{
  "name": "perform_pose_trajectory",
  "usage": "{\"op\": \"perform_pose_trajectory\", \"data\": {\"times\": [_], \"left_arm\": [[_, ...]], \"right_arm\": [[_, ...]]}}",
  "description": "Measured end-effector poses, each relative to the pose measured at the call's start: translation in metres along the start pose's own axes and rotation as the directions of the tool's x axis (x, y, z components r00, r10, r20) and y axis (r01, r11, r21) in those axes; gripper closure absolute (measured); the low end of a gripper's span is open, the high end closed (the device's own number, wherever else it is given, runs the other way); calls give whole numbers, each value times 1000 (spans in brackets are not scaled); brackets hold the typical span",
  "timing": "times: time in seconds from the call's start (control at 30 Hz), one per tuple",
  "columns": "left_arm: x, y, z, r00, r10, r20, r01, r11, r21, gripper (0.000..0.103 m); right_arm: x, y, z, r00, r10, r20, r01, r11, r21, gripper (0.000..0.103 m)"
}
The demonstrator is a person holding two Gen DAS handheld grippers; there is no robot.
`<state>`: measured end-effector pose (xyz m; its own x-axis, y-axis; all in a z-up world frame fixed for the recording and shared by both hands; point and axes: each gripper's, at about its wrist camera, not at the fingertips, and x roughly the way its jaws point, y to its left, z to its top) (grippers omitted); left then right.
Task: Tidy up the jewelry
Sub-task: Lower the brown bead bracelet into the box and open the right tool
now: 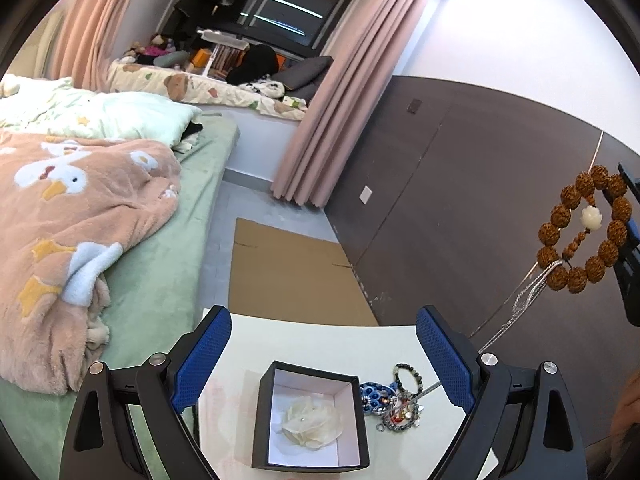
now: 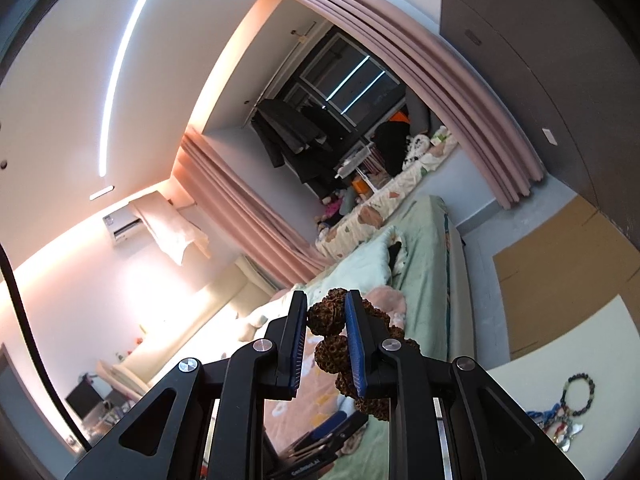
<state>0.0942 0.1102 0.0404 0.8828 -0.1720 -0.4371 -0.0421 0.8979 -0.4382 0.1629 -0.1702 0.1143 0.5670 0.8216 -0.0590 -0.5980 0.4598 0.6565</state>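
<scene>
My right gripper (image 2: 326, 312) is shut on a brown seed-bead bracelet (image 2: 326, 320) and holds it in the air; in the left wrist view the bracelet (image 1: 560, 216) hangs at the far right with a white lotus charm (image 1: 591, 216) and a silver chain (image 1: 528, 292) trailing down to the table. My left gripper (image 1: 323, 336) is open and empty above a black open box (image 1: 262, 420) holding a white flower piece (image 1: 310, 424). A heap of jewelry (image 1: 394, 404) with a dark bead bracelet (image 1: 408, 376) lies right of the box and shows in the right wrist view (image 2: 560, 420).
The box and jewelry sit on a white table (image 1: 320, 344). A bed with green sheet (image 1: 172, 264) and a pink blanket (image 1: 72, 216) is to the left. Flat cardboard (image 1: 288, 272) lies on the floor beyond. A dark panelled wall (image 1: 460, 184) runs along the right.
</scene>
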Motion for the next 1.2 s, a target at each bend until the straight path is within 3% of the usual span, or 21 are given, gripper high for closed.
{"op": "perform_pose_trajectory", "data": {"times": [0.13,0.33,0.57,0.6,0.63,0.7,0.8,0.93,1.2], "left_arm": [[-6,5,3,1000,9,17,-9,1000,-13,9],[-14,18,7,999,36,32,-34,998,-51,9],[-22,30,9,995,87,39,-84,993,-81,9],[-22,29,8,995,93,35,-90,993,-76,9],[-20,28,7,994,102,30,-100,993,-66,9],[-18,24,4,991,129,20,-129,991,-39,9],[-14,14,-2,988,152,9,-152,988,18,9],[-8,-1,-11,989,146,-9,-145,986,79,9],[4,-33,-29,996,76,-48,-70,991,114,9]], "right_arm": [[4,8,-3,1000,-6,-13,6,1000,-20,82],[33,-14,-26,995,-29,-94,32,999,28,82],[76,-49,-69,968,-75,-241,92,994,61,78],[84,-58,-78,957,-77,-280,102,992,74,67],[89,-63,-83,949,-75,-306,106,991,84,49],[89,-71,-89,937,-98,-335,132,988,80,27],[76,-82,-87,924,-159,-348,190,980,58,24],[38,-101,-80,930,-201,-309,237,968,85,10],[-12,-125,-65,894,-362,-264,403,907,119,10]]}}
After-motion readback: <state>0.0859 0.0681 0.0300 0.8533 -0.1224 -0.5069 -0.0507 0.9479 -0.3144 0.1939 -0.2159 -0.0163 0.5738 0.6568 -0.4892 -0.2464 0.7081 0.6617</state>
